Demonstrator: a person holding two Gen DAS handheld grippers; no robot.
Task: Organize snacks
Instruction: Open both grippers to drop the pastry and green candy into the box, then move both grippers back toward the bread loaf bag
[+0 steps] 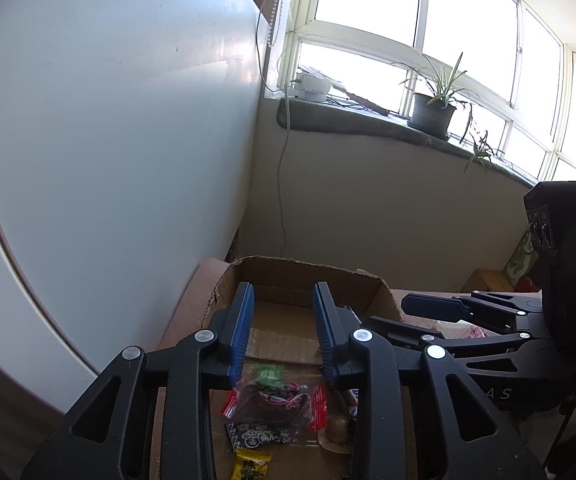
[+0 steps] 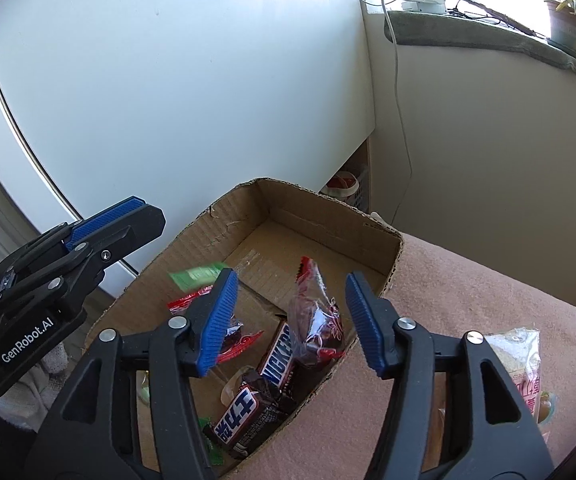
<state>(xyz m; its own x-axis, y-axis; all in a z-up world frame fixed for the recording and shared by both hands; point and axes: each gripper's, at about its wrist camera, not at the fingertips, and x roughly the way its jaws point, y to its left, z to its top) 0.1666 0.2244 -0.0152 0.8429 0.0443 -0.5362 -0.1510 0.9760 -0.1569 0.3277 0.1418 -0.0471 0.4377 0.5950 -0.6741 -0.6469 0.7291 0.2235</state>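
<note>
Shallow brown cardboard box (image 2: pixel 384 248) sitting on pink cloth-covered surface (image 2: pixel 468 300), Snickers bar (image 2: pixel 277 360) lying inside it, pale plastic snack bag (image 2: pixel 524 364) lying right of it.

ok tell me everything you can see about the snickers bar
The snickers bar is one wrapped bar in a brown glossy wrapper with blue and white lettering, unopened as far as shows. It lies inside the box, tilted near the right wall, partly under a dark red candy and against a dark bar. No gripper touches it.
</note>
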